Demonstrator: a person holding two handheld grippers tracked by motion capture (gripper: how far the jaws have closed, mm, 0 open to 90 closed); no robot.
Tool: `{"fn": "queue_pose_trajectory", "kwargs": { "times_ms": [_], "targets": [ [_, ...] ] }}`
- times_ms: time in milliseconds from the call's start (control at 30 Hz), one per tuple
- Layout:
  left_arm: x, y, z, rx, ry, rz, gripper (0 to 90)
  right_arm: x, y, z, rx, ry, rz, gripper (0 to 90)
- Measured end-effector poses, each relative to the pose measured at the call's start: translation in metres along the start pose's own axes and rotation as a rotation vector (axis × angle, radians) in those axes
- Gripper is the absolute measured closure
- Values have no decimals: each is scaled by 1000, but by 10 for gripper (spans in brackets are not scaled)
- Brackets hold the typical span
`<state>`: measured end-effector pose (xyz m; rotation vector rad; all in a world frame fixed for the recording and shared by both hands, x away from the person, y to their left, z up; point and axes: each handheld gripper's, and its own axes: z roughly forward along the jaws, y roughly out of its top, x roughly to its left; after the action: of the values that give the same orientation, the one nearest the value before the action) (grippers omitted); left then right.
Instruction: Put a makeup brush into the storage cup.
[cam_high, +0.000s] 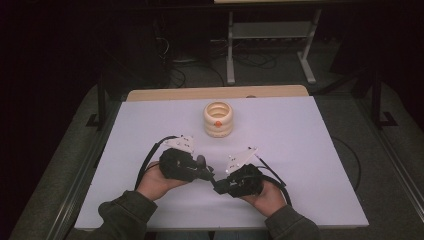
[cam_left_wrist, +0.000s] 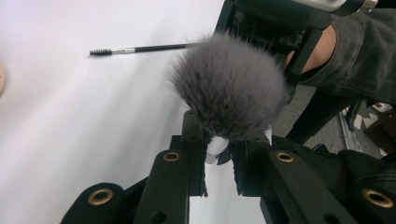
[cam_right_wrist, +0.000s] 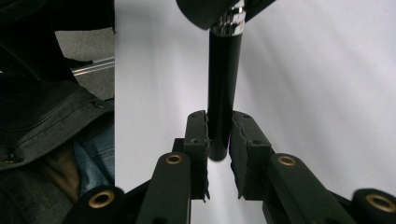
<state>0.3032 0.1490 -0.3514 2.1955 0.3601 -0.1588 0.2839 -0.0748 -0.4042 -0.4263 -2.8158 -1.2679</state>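
on cream holder (cam_high: 218, 119), orange mark

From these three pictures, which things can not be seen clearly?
- Powder brush ferrule, left gripper view: hidden behind the grey bristles and the jaws.
- Black handle top, right gripper view: cut off beyond the silver band by a dark shape.
- Inside of the cream ribbed holder, high view: too small to tell.
- Spoolie wand far end, left gripper view: behind the bristles.

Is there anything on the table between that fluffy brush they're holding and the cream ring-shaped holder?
Nothing visible. Both grippers hold the fluffy brush near the table's front, and the white tabletop up to the cream holder looks bare.
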Motion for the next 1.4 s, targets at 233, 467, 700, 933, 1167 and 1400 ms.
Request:
{"fn": "queue_pose_trajectory", "kwargs": {
  "times_ms": [233,467,700,933,1167,1400],
  "targets": [
    [-2,4,4,10,-2,14,765,1,1,0,-3,2,-9,785],
    [0,4,6,18,15,18,704,-1,0,-3,-44,9,8,786],
    [2,5,9,20,12,12,770,-2,-1,-4,-51,14,31,737],
    [13,4,6,30,42,-18,773,-8,-6,-17,-83,2,86,655],
    [24,4,6,34,61,-36,773,-17,-19,-34,-106,-55,128,560],
    [30,6,7,36,70,-53,773,-23,-32,-48,-120,-104,168,498]
  ]
}}
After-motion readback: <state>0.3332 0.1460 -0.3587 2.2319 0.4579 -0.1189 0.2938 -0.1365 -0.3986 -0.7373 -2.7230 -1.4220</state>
